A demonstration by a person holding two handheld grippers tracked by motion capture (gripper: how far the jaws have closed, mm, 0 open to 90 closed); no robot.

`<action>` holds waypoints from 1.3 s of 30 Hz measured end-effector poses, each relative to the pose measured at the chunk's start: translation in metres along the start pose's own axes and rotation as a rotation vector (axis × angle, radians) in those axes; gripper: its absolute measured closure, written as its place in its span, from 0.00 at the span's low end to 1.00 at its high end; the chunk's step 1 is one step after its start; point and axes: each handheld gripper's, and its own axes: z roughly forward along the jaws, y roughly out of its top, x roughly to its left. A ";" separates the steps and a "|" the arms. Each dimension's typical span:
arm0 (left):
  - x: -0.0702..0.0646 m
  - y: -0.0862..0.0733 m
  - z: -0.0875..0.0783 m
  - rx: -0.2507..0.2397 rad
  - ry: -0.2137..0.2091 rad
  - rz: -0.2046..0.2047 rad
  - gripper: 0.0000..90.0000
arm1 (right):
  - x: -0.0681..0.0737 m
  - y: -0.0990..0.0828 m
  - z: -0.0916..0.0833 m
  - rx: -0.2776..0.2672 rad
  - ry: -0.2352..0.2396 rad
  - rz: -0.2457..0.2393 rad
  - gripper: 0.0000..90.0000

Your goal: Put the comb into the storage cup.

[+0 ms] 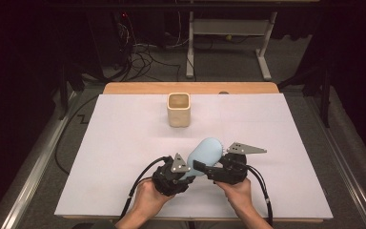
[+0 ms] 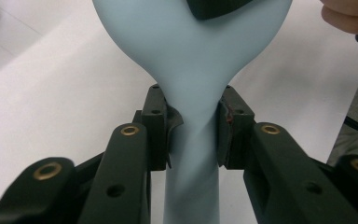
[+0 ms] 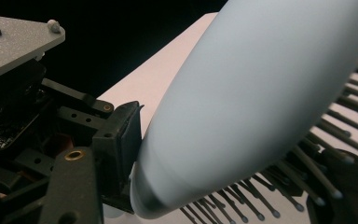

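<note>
Pale blue plastic fills the space between both sets of your fingers: the brush (image 1: pixel 205 155) lies with its handle pinched narrow in your left gripper (image 1: pixel 180 175), the pads (image 2: pixel 164 135) pressing its neck from both sides. Its long axis runs away from those fingers toward the cup (image 1: pixel 178 109). Your right gripper (image 1: pixel 213 168) straddles the head crosswise, one pad (image 3: pixel 121 149) on the smooth back, bristles facing the other; so turn about the handle.

Lab — dark room, floor cables (image 1: pixel 143 59), white-covered table (image 1: pixel 124 143).
</note>
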 end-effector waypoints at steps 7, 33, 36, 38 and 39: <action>0.001 0.004 -0.002 -0.010 0.016 -0.001 0.77 | 0.002 0.006 0.000 0.007 0.013 0.017 0.46; 0.008 0.002 -0.011 -0.035 -0.003 -0.002 0.68 | 0.020 0.030 0.004 0.036 0.070 -0.061 0.63; 0.010 0.001 -0.013 -0.046 -0.005 -0.010 0.62 | 0.021 0.033 0.003 0.029 0.073 -0.068 0.63; 0.012 0.000 -0.015 -0.060 -0.008 -0.021 0.59 | 0.021 0.036 0.002 0.031 0.072 -0.072 0.63; 0.013 -0.001 -0.016 -0.066 -0.011 -0.023 0.58 | 0.021 0.037 0.002 0.033 0.069 -0.073 0.63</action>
